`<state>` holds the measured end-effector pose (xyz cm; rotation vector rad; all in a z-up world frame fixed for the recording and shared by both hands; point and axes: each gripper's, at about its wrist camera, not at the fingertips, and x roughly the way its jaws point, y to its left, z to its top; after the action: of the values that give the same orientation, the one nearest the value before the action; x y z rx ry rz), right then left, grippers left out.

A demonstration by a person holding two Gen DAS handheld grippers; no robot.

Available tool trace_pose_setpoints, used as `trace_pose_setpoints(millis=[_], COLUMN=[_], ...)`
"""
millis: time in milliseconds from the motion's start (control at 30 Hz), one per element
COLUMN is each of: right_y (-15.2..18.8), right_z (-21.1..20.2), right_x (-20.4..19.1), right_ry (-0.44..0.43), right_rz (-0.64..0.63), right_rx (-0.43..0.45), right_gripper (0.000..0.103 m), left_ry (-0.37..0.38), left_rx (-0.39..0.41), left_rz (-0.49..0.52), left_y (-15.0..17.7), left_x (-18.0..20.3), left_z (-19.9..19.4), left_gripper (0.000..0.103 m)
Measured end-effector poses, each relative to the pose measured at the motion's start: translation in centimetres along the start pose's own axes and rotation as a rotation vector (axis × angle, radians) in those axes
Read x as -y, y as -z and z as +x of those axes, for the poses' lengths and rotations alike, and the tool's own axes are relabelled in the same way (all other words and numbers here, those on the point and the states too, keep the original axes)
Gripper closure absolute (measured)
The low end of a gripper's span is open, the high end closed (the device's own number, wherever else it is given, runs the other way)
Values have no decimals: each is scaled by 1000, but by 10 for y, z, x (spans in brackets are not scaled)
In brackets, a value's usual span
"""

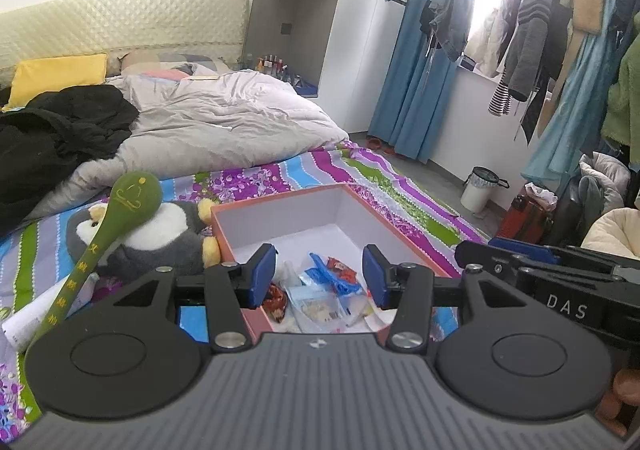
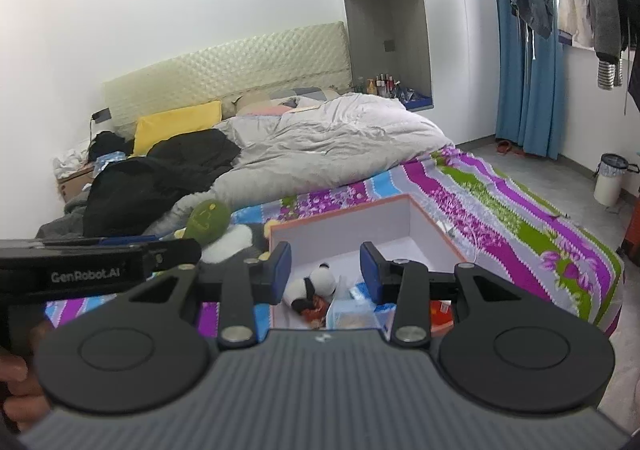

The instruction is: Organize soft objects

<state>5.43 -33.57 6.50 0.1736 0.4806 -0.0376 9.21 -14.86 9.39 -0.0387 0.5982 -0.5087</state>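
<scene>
Between picks, your left gripper (image 1: 318, 276) and right gripper (image 2: 326, 272) hover half-open and empty above the orange box (image 1: 280, 206); next, reach left for the plush penguin (image 1: 160, 234) beside it.

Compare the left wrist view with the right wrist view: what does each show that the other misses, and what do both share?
Only the left wrist view shows the long green padded handle of the soft mallet and the grey and white penguin plush's face. Only the right wrist view shows the small black and white panda plush inside the box. Both show the orange-rimmed white cardboard box, the striped floral bedsheet and the grey duvet.
</scene>
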Motion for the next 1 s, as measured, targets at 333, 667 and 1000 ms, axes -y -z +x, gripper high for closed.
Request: trace_pose_setpoints(millis=[333,667,1000], right_y=[37,61,64], right_z=[-19,-24,-21], right_x=[-3,4,12], right_ry=[1,26,49], right_rz=[14,31,16], right_rx=[-15,-51,-51], right_gripper=[62,62,13], left_ry=[-21,-41,-72], left_rx=[-25,-41,-51], left_rz=[-4,-6,-26], left_y=[42,67,76], left_x=[9,10,3], left_z=[-16,-16,-16], left_gripper=[49,49,8])
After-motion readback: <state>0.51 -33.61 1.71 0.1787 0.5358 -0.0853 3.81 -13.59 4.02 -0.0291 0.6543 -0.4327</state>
